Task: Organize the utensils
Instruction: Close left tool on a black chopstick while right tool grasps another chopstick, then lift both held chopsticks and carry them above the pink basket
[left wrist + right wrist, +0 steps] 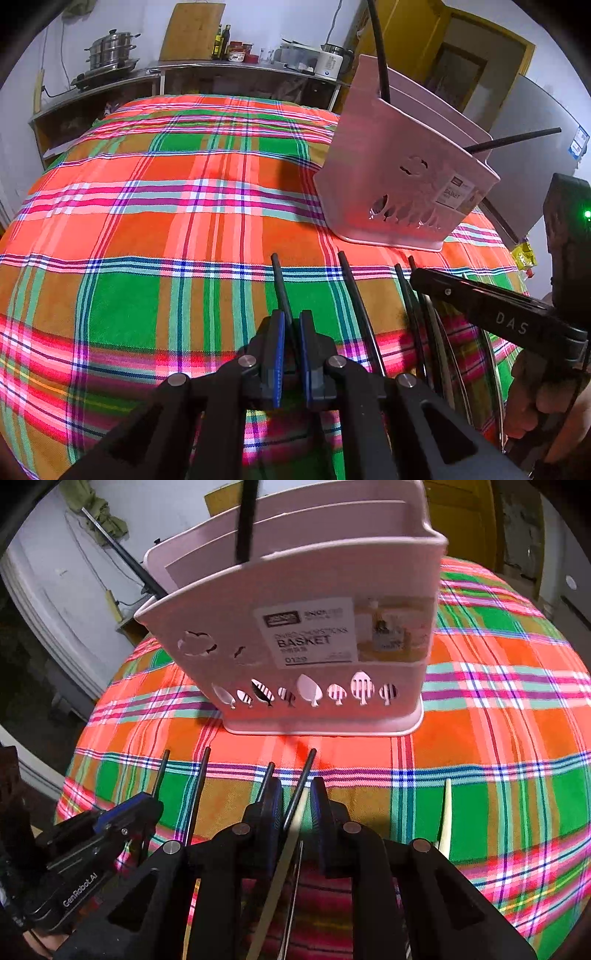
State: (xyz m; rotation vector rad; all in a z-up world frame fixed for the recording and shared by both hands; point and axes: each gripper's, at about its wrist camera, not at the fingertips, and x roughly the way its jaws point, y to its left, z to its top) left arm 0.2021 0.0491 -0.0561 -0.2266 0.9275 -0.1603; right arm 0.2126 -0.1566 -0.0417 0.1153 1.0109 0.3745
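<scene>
Left claw (291,354): clenched on one black chopstick (280,284), the blue pads pinching it near its lower part; the stick's tip points away toward the basket, probably so it can be lifted and dropped in end first.
Right claw (295,812): jaws narrowly parted, straddling a black stick (303,781) and a cream stick (291,834) that cross between them; whether the pads actually press on either cannot be told.
Loose sticks: several more black ones lie side by side on the cloth (147,221) between the two claws, all pointing roughly at the basket; one cream stick (446,812) lies alone to the right in the right wrist view.
Why the row: my guess is the sticks are laid parallel and near so each claw can take one without reaching across the other.
Basket (332,572): a pink chopstick basket stands upright on the far side of the row, its front wall pierced with leaf-shaped holes and carrying a paper label.
Basket contents: two black sticks already stand in it, one (245,520) upright at the front compartment, another (517,138) leaning out over the side.
Desk: covered by the bright plaid cloth; the basket sits near its far edge.
Progress: early, most sticks not yet in.
</scene>
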